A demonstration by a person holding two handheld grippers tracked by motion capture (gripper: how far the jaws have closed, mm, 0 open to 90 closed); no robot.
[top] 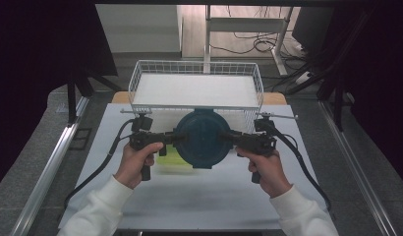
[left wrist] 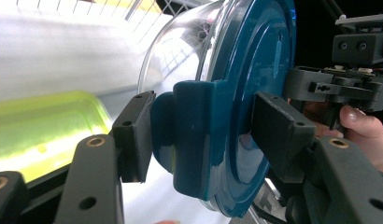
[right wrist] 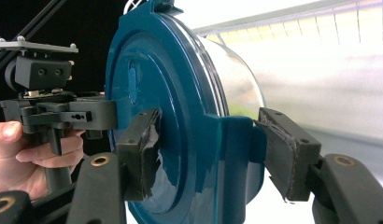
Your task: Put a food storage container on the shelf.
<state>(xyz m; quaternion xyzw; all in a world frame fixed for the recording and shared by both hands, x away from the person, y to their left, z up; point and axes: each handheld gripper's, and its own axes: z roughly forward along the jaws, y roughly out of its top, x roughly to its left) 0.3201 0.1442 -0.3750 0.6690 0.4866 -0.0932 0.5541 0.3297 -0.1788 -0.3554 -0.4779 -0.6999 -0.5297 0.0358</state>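
Teal-lidded clear plastic round container [top: 202,139] pinched at opposite latch tabs by left tongs [top: 173,138] and right tongs [top: 229,137]; lift level, equal squeeze, toward white wire basket [top: 197,68].

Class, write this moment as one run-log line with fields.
left gripper: shut on container clip | right gripper: shut on opposite clip | teal-lidded clear container: held between both, above table | wire basket: behind

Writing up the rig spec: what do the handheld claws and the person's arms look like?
Both are matte black pistol-grip units: left claw, right claw. Each has two flat rectangular black pads on arms with brass-coloured pivot bushings; the right claw's pad covering is torn. A thick black cable trails from each. The person wears white long sleeves.
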